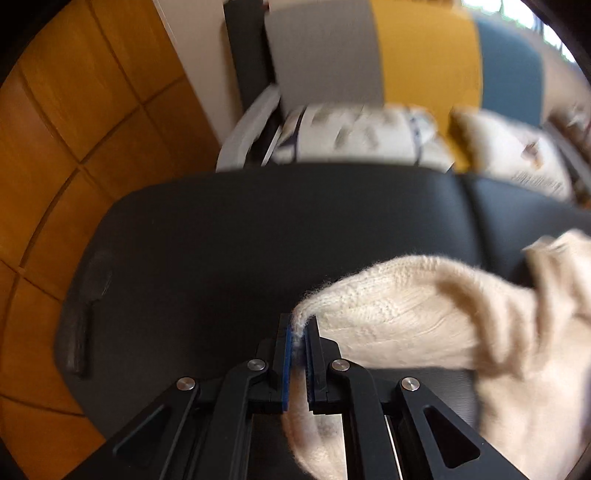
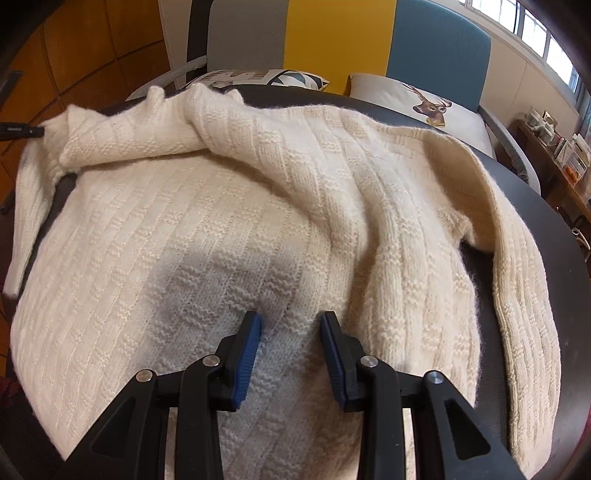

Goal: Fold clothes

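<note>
A cream knitted sweater (image 2: 229, 206) lies spread over a black table (image 2: 517, 192), with one sleeve folded across its upper left and the other sleeve hanging along the right side. My right gripper (image 2: 291, 321) is open, its blue-padded fingers hovering just over the sweater's body. In the left wrist view my left gripper (image 1: 298, 325) is shut on an edge of the sweater (image 1: 406, 314), holding it above the black table (image 1: 258, 229). The left gripper's tip shows at the far left of the right wrist view (image 2: 22, 131), at the sweater's left edge.
Behind the table stands a bench with grey, yellow and blue back panels (image 2: 332, 33) and patterned cushions (image 2: 428, 107). Orange wooden flooring (image 1: 74, 129) lies to the left. A cluttered shelf (image 2: 561, 147) stands at the far right.
</note>
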Demonstrator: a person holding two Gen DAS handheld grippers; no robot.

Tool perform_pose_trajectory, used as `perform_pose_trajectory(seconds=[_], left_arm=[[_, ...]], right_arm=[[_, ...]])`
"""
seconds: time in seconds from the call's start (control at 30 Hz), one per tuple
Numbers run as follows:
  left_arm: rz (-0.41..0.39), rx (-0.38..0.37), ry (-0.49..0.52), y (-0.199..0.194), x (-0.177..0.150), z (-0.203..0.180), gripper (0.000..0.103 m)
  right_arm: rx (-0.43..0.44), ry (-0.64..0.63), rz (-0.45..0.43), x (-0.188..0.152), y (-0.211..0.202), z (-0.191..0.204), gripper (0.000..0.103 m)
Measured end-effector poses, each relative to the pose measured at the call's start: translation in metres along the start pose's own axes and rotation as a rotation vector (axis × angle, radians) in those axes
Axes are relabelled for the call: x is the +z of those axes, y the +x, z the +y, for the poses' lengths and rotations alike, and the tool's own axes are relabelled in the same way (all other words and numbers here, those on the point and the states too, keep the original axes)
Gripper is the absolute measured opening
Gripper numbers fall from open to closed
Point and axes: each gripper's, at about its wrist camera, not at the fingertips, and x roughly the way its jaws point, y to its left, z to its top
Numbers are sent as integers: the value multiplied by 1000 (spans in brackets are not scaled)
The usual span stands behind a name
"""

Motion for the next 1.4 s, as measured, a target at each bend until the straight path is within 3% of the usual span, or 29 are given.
perform_pose_trajectory(seconds=[0.17,0.3,0.4,0.47,0.57,0.67,0.73,0.8,0.87,0.97,1.03,1.13,1.27,1.4], left_arm=[[111,161,233,57,-11,-34,11],[158,217,295,82,-24,-49,11],[149,141,213,67,-19,-41,13],[133,83,124,50,-14,-24,23],[100,53,-21,23,-14,10,38],[33,98,-164,-12,-24,34,41],[-29,63,-199,-34,-33,28,41],[-69,11,-168,-50,-40,4,41],[-105,-39,-67,-60,-50,-43,41],[-133,-113,105,-61,-67,-124,41],[-132,-163,199,-58,-75,-175,41],[-121,-173,253,-48,-85,-225,41],[-142,-110,251,-36,-80,-252,41],[-151,-90,212,-21,-67,-255,41]], right_arm=[[2,3,5,0,1,1,33],[0,2,2,-1,0,2,33],[6,5,-5,-2,0,2,33],[13,8,-12,-3,-1,2,33],[20,15,-31,-5,-2,2,33],[24,10,-46,-7,-4,2,35],[36,4,-48,-7,-6,2,35],[92,-2,-71,-1,-16,-2,35],[139,3,-119,9,-31,-8,32],[111,51,-190,46,-49,-27,32],[68,25,-182,77,-41,-32,32],[9,-34,-157,120,-18,-33,32],[34,-131,-80,161,30,-21,32],[81,-177,-14,179,73,-6,32]])
